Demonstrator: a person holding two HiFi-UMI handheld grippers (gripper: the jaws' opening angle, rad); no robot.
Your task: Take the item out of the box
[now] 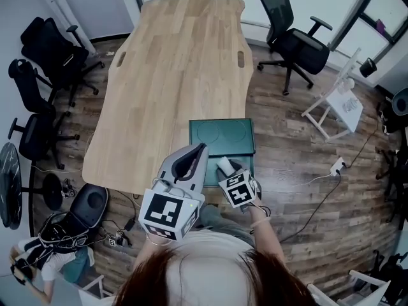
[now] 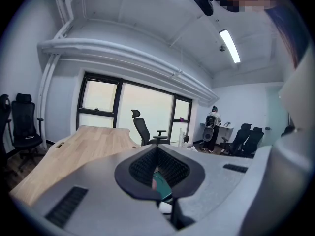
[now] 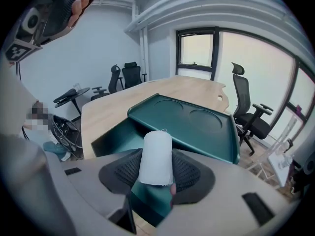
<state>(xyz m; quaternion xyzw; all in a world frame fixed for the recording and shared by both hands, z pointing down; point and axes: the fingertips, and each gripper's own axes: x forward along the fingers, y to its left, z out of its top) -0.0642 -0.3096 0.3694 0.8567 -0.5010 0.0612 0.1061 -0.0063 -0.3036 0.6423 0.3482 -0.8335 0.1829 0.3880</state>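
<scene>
The right gripper (image 3: 156,167) has its jaws closed on a small white cylindrical roll (image 3: 156,156), holding it upright over the open lower half of the dark green rectangular box (image 3: 109,134). Beside it, the left gripper (image 2: 157,150) has its jaws pressed together with nothing between them. The box's hinged green lid (image 3: 197,124), with two round recesses, lies open behind. The box sits at the near edge of the long pale wooden desk (image 1: 178,62). A black office chair (image 1: 294,40) stands beyond the desk.
</scene>
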